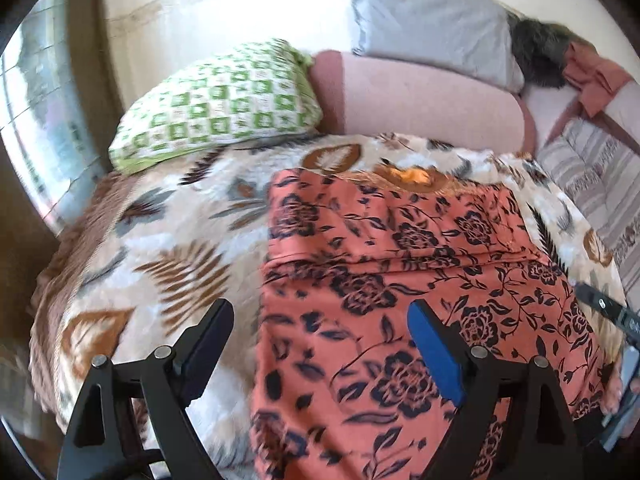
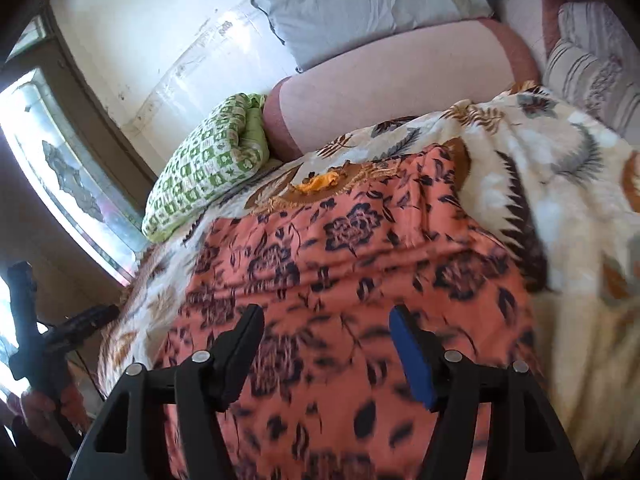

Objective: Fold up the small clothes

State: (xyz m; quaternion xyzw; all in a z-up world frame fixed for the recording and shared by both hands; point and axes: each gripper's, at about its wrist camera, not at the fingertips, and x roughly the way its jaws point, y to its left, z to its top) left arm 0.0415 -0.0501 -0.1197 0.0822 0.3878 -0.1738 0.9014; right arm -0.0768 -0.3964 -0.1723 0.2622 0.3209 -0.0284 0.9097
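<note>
While both tools hover empty above the bed, the next fold should begin with each jaw pair brought down onto a near corner of the cloth, taking both layers so the edges stay matched. Left wrist view: the left hand-held gripper (image 1: 320,344) is spread wide at 6 o'clock, nothing between its jaws, clear of the coral floral garment (image 1: 400,280), which fills the frame from centre toward 5 o'clock on a leaf-print blanket (image 1: 160,240). A fold line crosses the garment from 9 to 3 o'clock, so one fold looks done. Embroidered orange trim (image 1: 412,176) peeks out at its 12 o'clock edge. A green checked pillow (image 1: 216,108) lies at 10 o'clock. Right wrist view: the right hand-held gripper (image 2: 326,344) is also spread and empty at 6 o'clock above the same garment, blurred here. The cloth looks thin and limp, likely to slip if pinched shallowly.
</note>
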